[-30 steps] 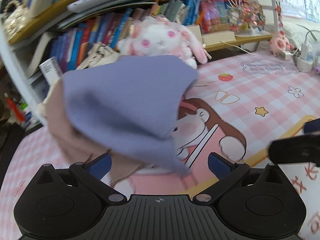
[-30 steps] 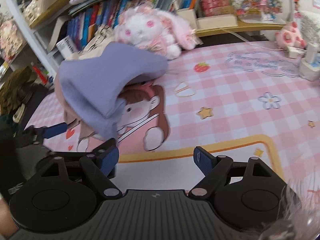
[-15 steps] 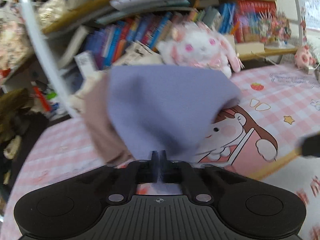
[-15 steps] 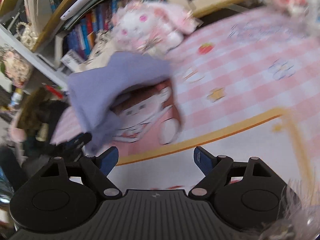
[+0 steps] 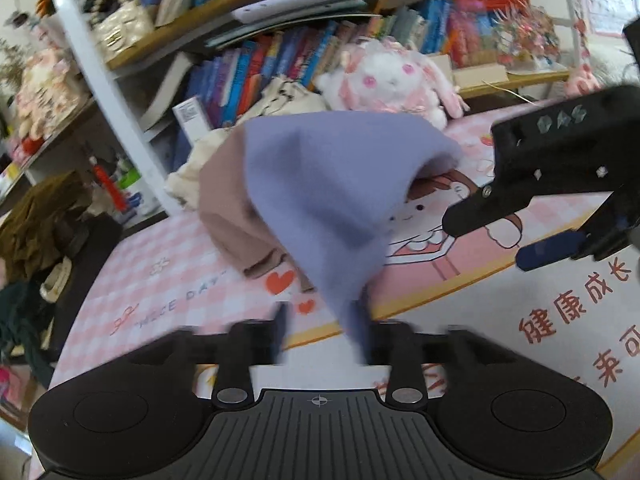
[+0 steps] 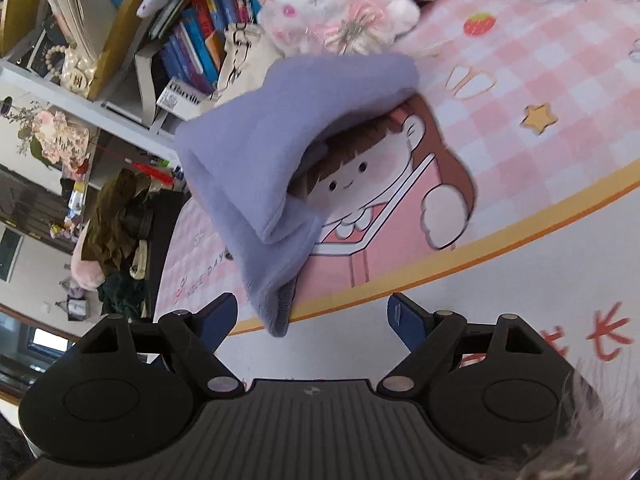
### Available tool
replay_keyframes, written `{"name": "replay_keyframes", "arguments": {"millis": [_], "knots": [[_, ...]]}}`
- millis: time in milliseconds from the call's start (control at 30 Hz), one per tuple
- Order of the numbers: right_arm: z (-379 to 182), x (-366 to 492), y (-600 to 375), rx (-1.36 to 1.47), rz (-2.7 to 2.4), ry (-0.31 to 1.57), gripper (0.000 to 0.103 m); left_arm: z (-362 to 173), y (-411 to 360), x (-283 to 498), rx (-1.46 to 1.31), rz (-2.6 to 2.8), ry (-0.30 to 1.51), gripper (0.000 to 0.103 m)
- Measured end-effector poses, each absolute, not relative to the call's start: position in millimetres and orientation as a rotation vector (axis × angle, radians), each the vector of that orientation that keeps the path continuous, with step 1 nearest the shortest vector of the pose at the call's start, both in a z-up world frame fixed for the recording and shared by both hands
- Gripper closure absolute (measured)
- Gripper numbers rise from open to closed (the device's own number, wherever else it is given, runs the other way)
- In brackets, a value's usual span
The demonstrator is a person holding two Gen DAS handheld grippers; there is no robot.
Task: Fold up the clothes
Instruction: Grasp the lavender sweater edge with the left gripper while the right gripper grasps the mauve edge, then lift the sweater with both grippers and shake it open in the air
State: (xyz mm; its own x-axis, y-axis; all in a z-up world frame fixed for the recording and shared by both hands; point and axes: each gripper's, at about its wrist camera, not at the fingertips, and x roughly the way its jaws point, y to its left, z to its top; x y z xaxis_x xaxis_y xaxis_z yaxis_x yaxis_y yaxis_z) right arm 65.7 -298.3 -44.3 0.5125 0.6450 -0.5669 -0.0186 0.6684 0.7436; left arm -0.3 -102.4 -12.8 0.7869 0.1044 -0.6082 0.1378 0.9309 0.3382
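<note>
Mid-fold step: lavender garment (image 5: 320,200) humped on pink checked mat (image 5: 168,280), corner hanging between left gripper (image 5: 322,328) fingers, which had just been opening, released. Right gripper (image 6: 312,316) gaped empty just before hem. Next, judged: right pinches hem, flattens fold.

- We see the lavender garment (image 6: 256,168) as soft, matt fleecy cloth.
- At twelve o'clock, a fluffy plush rabbit (image 5: 394,76).
- The printed mat (image 6: 520,92) looks smooth.
</note>
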Motion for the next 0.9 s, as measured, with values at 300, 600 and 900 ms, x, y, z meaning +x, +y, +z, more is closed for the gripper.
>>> {"name": "replay_keyframes", "arguments": {"millis": [300,600,900], "knots": [[-41,51,-344,0.802,0.33,0.904,0.02,-55,-145,72,0.538,-0.026,0.639,0.019],[-48,44,-364,0.9,0.234,0.87,0.02,-43,-125,106,0.419,0.051,0.524,0.035],[-66,64,-328,1.065,0.352,0.933,0.02,0,-89,46,0.394,-0.04,0.466,0.093]]}}
